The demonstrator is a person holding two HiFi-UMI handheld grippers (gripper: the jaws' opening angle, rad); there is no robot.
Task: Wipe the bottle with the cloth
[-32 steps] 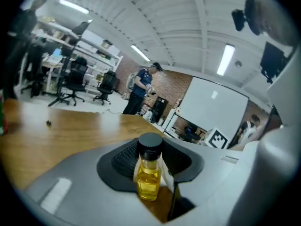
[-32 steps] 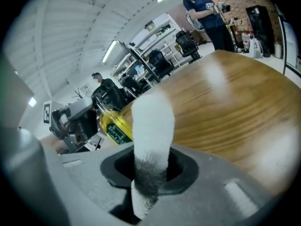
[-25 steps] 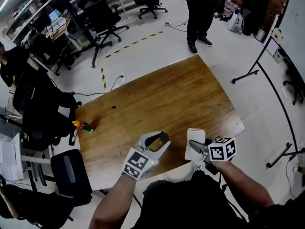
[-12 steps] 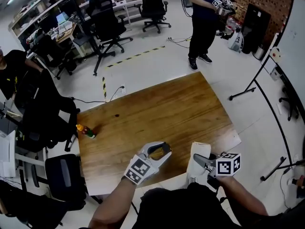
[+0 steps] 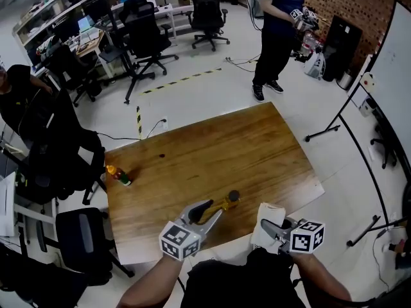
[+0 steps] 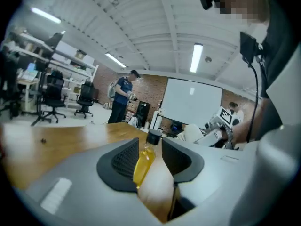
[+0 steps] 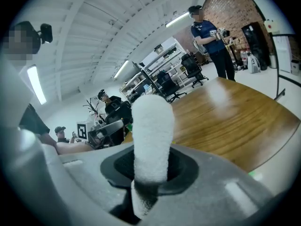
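A small yellow bottle [image 5: 223,203] with a black cap lies slanted over the near edge of the wooden table [image 5: 212,153]. My left gripper [image 5: 208,212] is shut on its body. In the left gripper view the bottle [image 6: 144,160] stands between the two dark pads, cap away from me. A rolled white cloth [image 5: 266,219] sticks up from my right gripper [image 5: 270,227], which is shut on it just right of the bottle. The right gripper view shows the cloth [image 7: 151,140] upright between the jaws. The cloth [image 6: 193,132] also shows beyond the bottle in the left gripper view.
A second small bottle [image 5: 119,174], orange-topped, lies near the table's left edge. A dark chair [image 5: 83,236] stands off the near left corner. A person [image 5: 277,24] stands beyond the far side, and office chairs [image 5: 144,31] fill the back left.
Both grippers have drawn back to the table's near edge. The bottle now sticks out of the left jaws toward the cloth, where before it sat mostly hidden between them.
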